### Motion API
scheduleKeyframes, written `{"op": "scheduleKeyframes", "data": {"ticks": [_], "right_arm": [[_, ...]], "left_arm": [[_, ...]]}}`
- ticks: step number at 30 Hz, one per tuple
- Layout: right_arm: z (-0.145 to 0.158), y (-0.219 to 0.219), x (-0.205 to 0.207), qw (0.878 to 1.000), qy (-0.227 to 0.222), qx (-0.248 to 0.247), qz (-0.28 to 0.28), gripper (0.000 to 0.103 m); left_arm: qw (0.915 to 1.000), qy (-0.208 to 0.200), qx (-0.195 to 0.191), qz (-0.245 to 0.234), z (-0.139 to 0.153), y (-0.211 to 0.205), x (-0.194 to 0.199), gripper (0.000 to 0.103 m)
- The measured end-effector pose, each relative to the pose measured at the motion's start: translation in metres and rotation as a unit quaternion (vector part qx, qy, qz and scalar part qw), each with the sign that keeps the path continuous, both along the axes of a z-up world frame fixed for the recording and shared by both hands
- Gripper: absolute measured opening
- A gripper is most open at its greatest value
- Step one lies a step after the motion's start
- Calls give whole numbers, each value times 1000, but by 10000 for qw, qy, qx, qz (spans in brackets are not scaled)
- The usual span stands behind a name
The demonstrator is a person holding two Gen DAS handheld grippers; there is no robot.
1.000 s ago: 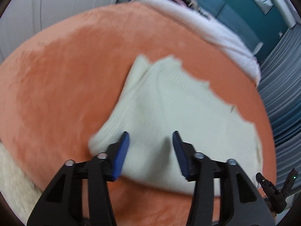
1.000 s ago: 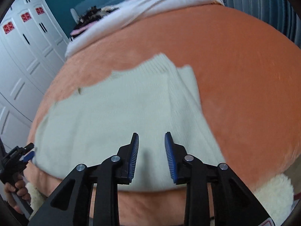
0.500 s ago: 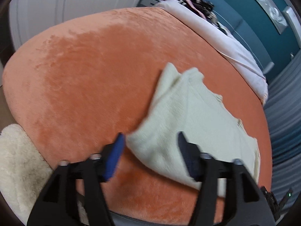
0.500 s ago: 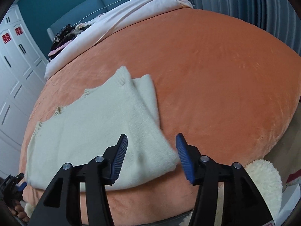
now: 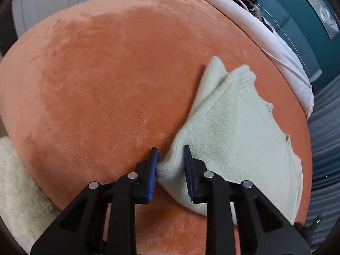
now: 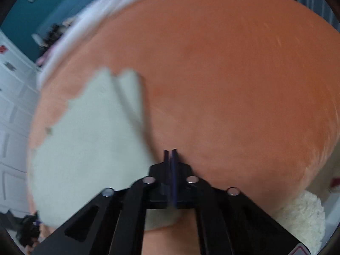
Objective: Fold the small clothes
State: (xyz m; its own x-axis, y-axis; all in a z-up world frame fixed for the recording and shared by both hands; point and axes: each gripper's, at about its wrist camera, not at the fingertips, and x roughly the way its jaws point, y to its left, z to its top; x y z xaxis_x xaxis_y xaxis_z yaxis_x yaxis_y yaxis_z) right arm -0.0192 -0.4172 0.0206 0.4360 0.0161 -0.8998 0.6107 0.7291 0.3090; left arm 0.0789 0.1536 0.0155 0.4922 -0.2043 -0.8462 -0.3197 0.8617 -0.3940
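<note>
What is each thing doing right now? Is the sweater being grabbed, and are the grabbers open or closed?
Sweater: partly folded, lying on the orange blanket, near corner bunched up and pinched.
Left hand-held gripper: closed on the sweater's corner.
Right hand-held gripper: shut; view blurred, no cloth visible between its fingers.
Orange blanket: spread out flat under the sweater.

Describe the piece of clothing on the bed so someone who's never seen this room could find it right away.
Start at the big orange plush blanket that covers the bed. On its near side lies a cream knit sweater, spread mostly flat, with one corner pinched in the left gripper. It is the only pale ribbed knit lying on the orange; the pinkish-white bedding lies farther back, along the blanket's far edge.
</note>
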Motion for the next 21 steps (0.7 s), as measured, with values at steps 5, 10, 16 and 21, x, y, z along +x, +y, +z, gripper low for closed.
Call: {"op": "scheduleKeyframes", "data": {"ticks": [5, 10, 16, 21], "right_arm": [[50, 11, -23, 9967, -766, -246, -89, 8], [89, 71, 0, 9841, -1046, -842, 1166, 11], [22, 98, 22, 9869, -370, -952, 1247, 1], [73, 108, 29, 9890, -590, -461, 1272, 9]], "left_arm": [[9994, -229, 264, -65, 25, -5, -10, 26], [9949, -820, 346, -473, 62, -37, -7, 25], [9966, -173, 553, -578, 6, -49, 8, 25], [9920, -290, 877, -863, 12, -52, 1, 25]]}}
